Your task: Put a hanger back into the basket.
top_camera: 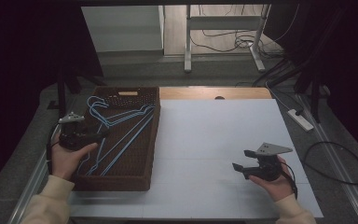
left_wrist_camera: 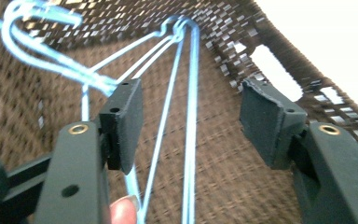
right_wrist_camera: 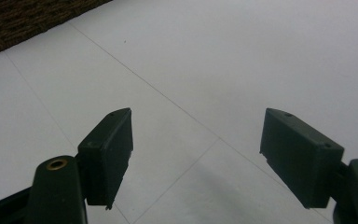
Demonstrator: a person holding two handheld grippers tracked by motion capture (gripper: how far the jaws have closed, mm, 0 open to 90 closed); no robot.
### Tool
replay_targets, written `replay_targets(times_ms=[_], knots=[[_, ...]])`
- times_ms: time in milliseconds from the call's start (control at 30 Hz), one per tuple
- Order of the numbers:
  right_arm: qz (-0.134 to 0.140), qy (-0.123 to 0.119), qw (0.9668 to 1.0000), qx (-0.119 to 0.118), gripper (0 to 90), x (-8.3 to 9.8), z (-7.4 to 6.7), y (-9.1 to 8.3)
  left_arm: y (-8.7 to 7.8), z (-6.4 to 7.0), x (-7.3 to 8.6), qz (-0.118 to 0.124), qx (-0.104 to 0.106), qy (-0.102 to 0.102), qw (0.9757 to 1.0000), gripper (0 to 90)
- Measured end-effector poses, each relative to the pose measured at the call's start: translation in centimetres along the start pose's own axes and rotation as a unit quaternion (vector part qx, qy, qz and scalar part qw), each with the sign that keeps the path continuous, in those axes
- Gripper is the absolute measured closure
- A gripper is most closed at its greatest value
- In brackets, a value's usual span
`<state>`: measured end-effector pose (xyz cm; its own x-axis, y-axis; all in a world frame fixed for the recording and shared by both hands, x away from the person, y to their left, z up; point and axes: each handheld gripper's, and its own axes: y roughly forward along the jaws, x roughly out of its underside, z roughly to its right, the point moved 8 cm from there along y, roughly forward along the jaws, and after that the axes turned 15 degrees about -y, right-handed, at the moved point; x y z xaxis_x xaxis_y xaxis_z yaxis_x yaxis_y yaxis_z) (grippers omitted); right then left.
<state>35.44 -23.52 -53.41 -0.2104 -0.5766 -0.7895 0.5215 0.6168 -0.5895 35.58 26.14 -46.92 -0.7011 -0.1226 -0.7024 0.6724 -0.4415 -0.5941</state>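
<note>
Left gripper (left_wrist_camera: 189, 128): jaws apart over our blue hangers (left_wrist_camera: 186, 116), gripping nothing.
Right gripper (right_wrist_camera: 196, 158): jaws apart above the white table (right_wrist_camera: 242, 56).
Hangers: lying inside the brown basket (top_camera: 121, 179).

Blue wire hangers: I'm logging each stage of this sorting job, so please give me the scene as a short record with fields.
hangers: blue wire hangers lying in the basket
basket: dark woven basket at the white table's left edge
left gripper: over the basket, jaws open, hanger wires between them, unpressed
right gripper: open above bare table, holding nothing
</note>
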Motion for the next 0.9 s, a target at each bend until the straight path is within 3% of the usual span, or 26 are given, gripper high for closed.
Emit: replay_targets(times_ms=[133,167,267,400,700,800,900], knots=[[0.0,0.0,1.0,0.0,26.1,0.0,0.0,0.0,-1.0,2.5,0.1,0.017,0.028,0.025,0.9992,37.4],[0.001,0.0,1.0,0.0,26.0,0.0,0.0,0.0,-1.0,2.5,0.1,0.017,0.028,0.025,0.9992,37.2],[0.002,0.002,1.0,0.0,26.0,0.0,0.0,0.0,-1.3,4.8,0.7,0.021,0.05,0.045,0.9975,36.6],[0.002,0.001,1.0,0.001,26.0,0.0,0.1,-0.1,-1.4,6.6,1.6,0.022,0.068,0.06,0.9956,35.9],[0.008,0.008,0.9999,0.005,26.0,0.0,0.4,-0.5,-1.1,8.8,4.2,0.022,0.093,0.075,0.9926,35.0],[0.01,0.009,0.9999,0.009,26.1,0.0,0.6,-0.7,-0.9,9.1,5.3,0.021,0.084,0.089,0.9922,34.3],[0.008,0.01,0.9998,0.012,26.2,0.1,0.7,-0.8,-0.8,9.1,5.6,0.024,0.089,0.086,0.992,34.2]])
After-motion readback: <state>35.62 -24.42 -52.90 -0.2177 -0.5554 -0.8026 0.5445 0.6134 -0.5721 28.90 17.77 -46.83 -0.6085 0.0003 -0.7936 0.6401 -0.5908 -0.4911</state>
